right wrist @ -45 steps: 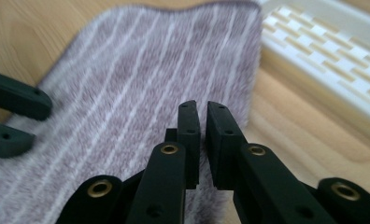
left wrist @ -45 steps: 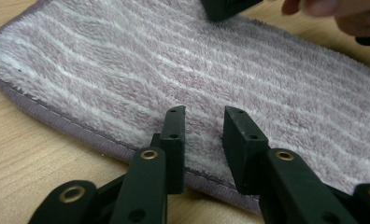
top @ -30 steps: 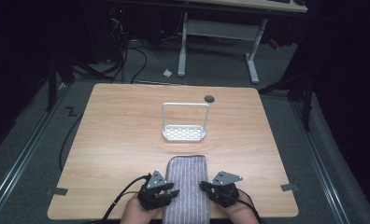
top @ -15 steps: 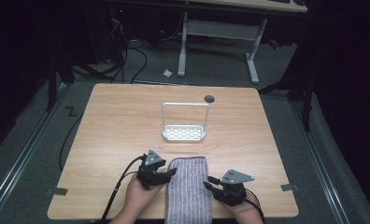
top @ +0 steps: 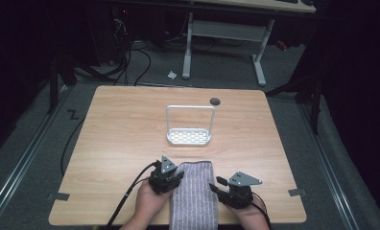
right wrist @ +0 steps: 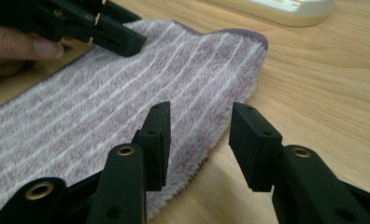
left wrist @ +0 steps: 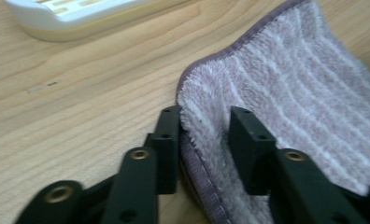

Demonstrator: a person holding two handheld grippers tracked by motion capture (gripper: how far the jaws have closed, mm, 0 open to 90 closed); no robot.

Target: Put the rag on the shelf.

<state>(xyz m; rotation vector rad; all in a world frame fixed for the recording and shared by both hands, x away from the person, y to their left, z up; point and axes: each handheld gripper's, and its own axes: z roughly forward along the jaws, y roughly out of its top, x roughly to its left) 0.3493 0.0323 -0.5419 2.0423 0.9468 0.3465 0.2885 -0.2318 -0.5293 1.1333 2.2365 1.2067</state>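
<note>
A folded mauve terry towel with pale stripes [top: 193, 195] is laid on the near part of the light wooden table [top: 116, 139], between two black two-jaw tools held by a person's hands.

The left tool [left wrist: 205, 140] is set over the towel's left edge, near its far corner. One jaw is seen outside the purple hem against the table, the other lying on the pile, with the raised edge of the towel between them. The jaws have just been closing, but it cannot be told whether the pads already press the cloth.

The right tool [right wrist: 199, 140] is placed at the towel's right edge. Its jaws stand apart, having just been opening; the left jaw hangs over the pile, the right one over bare wood, and nothing is gripped.

Ahead of both tools, beyond the towel's far end, a small white perforated rack with a tall wire handle [top: 189, 129] is standing apart from the cloth.

Risks are judged as follows: only the top layer may be caught by the left tool, so the fold could open when lifted. With the right edge unheld, the cloth could be dragged sideways or bunched. A lower jaw pushed under the hem might shove the towel forward toward the rack
</note>
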